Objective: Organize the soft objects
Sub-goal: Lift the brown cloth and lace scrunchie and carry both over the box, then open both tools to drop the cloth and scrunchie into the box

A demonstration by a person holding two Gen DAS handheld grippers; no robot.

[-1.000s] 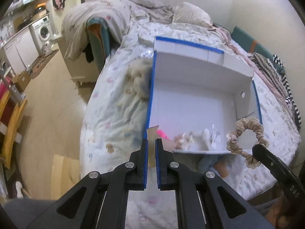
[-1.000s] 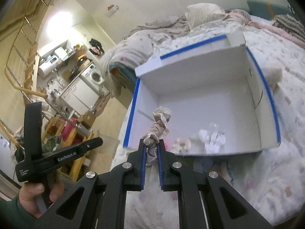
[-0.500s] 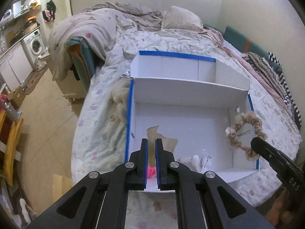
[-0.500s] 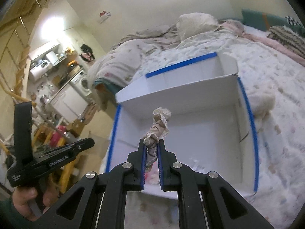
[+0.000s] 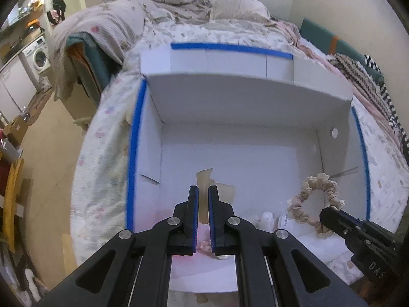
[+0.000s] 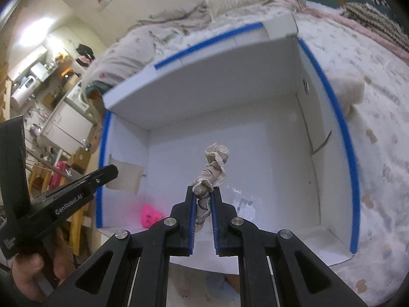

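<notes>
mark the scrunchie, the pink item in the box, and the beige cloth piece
scrunchie (image 5: 315,203): left wrist view, on its ruffled ring.
pink item (image 6: 150,215): right wrist view, on its middle, on the box floor.
beige cloth piece (image 6: 124,177): right wrist view, on its flat face.

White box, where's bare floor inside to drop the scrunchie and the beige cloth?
The white box is bare across its middle and along the far wall, and beside the right wall. The near edge is crowded: pink item near-left, small white items near-centre.

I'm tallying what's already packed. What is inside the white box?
On the white box floor lie a pink item and clear-wrapped white pieces. The grippers cover part of the near floor, so more may be hidden.
</notes>
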